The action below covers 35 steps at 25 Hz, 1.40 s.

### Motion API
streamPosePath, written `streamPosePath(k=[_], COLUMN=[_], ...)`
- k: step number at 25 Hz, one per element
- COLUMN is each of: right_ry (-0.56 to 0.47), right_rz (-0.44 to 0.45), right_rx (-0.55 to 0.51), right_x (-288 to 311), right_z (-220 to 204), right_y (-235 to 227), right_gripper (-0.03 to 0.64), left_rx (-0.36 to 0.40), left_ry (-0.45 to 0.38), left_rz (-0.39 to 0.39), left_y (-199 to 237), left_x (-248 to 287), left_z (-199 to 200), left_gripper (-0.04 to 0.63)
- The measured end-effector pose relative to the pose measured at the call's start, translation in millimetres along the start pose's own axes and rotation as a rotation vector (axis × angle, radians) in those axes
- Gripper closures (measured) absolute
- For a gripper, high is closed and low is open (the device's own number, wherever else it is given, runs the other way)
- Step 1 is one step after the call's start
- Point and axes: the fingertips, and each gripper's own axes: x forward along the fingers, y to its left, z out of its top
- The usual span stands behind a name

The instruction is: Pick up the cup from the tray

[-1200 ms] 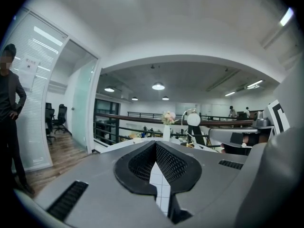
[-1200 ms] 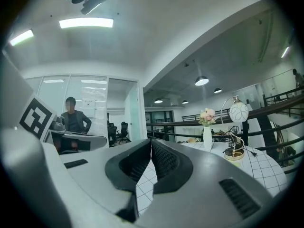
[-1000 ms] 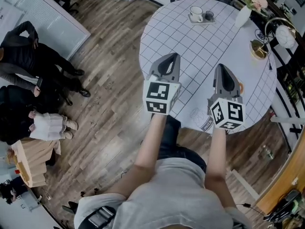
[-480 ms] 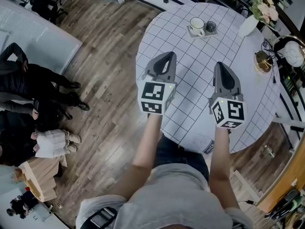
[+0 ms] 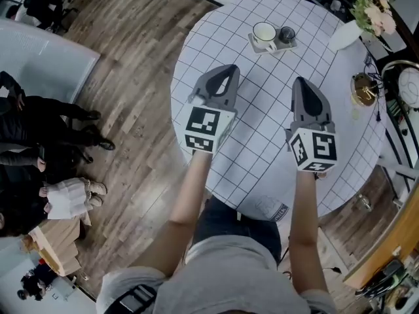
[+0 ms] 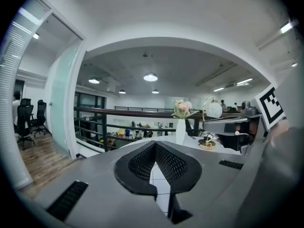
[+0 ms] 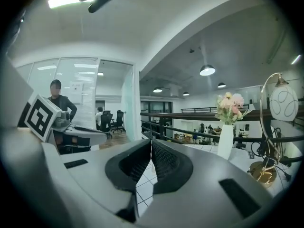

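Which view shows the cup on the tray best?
The head view: the white cup sits in plain sight on its tray, seen from above. Neither gripper view shows the cup at all.

Small obj [image 5: 287, 34] by cup [image 5: 264, 34]: unclear.

round table [image 5: 268, 100] under a white grid-lined cloth is standing on a wood plank floor [image 5: 141, 57]; white vase [image 5: 345, 35] is holding pink flowers [image 5: 373, 13] at the far edge; lamp [image 5: 407, 87] with a round white globe is arching over its brass base [image 5: 362, 89] nearby; people [image 5: 39, 123] in dark clothes are standing off to the left, near a light wooden box [image 5: 47, 241]; dark railing [image 6: 118, 112] is running behind the table
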Motion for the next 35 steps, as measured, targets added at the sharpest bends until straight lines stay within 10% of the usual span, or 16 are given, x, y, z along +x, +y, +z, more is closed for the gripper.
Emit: streamPosePath(k=[13,17,30,35], right_ry=[0.15,0.187,0.248,0.271], right_rz=[0.107,0.116,0.17,0.186], right_rx=[-0.108,-0.082,-0.08,-0.082], right_x=[98.0,121.3,165.4,175.6], right_z=[-57.8,-78.2,-117.1,-129.1], right_y=[-24.6,-31.4,-34.4,-36.2], right_gripper=[0.607,0.607,0.604,0.506], left_rx=[0.032,0.11,0.135,0.147], left_ry=[0.035,0.073,0.178,0.209], left_rz=[-0.144,-0.182,-0.364,-0.44], left_y=[25.8,35.2,57.3,61.3], left_x=[82.4,104.8,159.9,173.6], left_z=[-31.1,-40.0,-82.1,-93.1], left_gripper=[0.584,0.47,0.39,0.357])
